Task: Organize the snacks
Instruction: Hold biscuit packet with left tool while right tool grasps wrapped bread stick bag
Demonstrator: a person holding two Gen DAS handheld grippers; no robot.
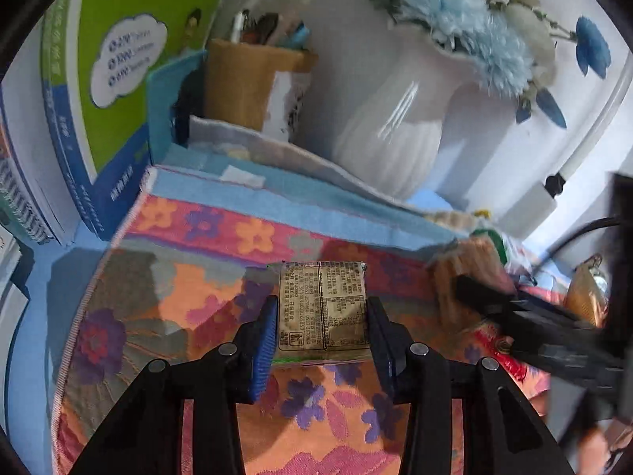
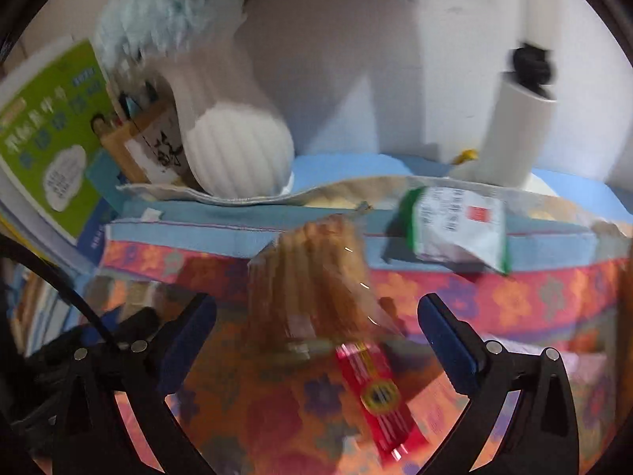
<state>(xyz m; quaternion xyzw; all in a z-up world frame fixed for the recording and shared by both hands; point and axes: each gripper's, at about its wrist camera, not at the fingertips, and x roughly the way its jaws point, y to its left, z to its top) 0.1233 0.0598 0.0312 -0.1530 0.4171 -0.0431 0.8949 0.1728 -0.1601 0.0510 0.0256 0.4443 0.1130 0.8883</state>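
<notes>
While the left gripper [image 1: 321, 326] pinches a tan printed packet [image 1: 322, 308], the right gripper [image 2: 316, 336] gapes wide around an unheld clear biscuit bag [image 2: 316, 281]; pens fill a wooden holder [image 1: 241, 79].

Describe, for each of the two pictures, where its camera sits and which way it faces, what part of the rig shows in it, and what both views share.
Left wrist: sits on the left gripper, looking forward along its fingers at a tan snack packet clamped between them; the right gripper shows at the right.
Right wrist: sits on the right gripper, jaws wide apart, facing a clear packet of brown sticks and a red packet.
Shared: the floral cloth, the white vase and the green book.
</notes>
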